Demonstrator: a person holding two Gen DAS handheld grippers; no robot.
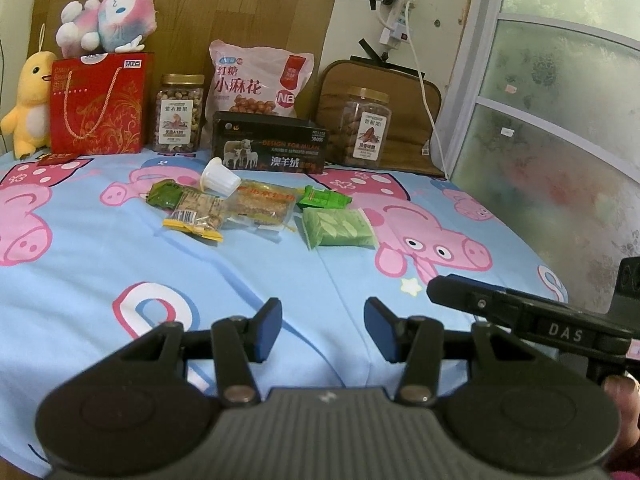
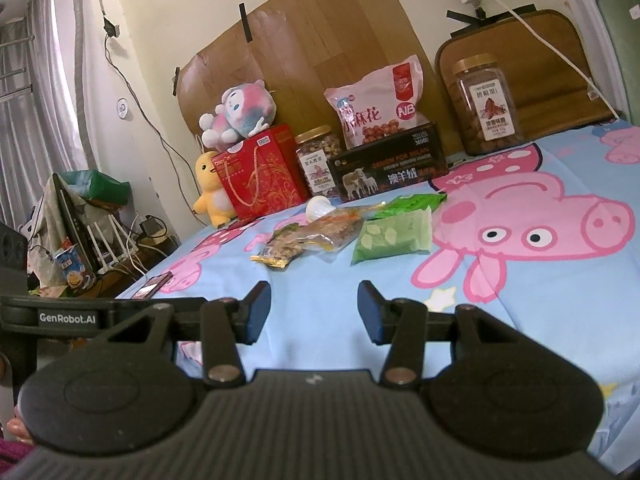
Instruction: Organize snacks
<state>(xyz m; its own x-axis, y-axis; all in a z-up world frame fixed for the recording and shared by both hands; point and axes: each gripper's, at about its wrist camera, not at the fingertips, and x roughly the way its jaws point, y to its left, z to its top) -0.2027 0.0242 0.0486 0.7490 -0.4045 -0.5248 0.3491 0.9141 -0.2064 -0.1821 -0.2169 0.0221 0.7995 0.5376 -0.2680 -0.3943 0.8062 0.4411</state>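
Note:
Small snack packets lie in a loose heap on the bed: a pale green packet (image 1: 338,227) (image 2: 394,237), a bright green packet (image 1: 325,198) (image 2: 412,201), a clear orange-brown bar packet (image 1: 262,203) (image 2: 338,224), a yellow-edged cracker packet (image 1: 198,216) (image 2: 280,251), a dark green packet (image 1: 166,193) and a white jelly cup (image 1: 219,179) (image 2: 319,207). My left gripper (image 1: 322,328) is open and empty, well short of them. My right gripper (image 2: 314,310) is open and empty, also short of them; its body shows in the left wrist view (image 1: 520,312).
Along the back stand a black box (image 1: 270,146) (image 2: 390,168), a pink snack bag (image 1: 258,80), two nut jars (image 1: 180,112) (image 1: 366,126), a red gift bag (image 1: 98,102) and plush toys (image 1: 108,18). A phone (image 2: 152,286) lies at the bed's left edge.

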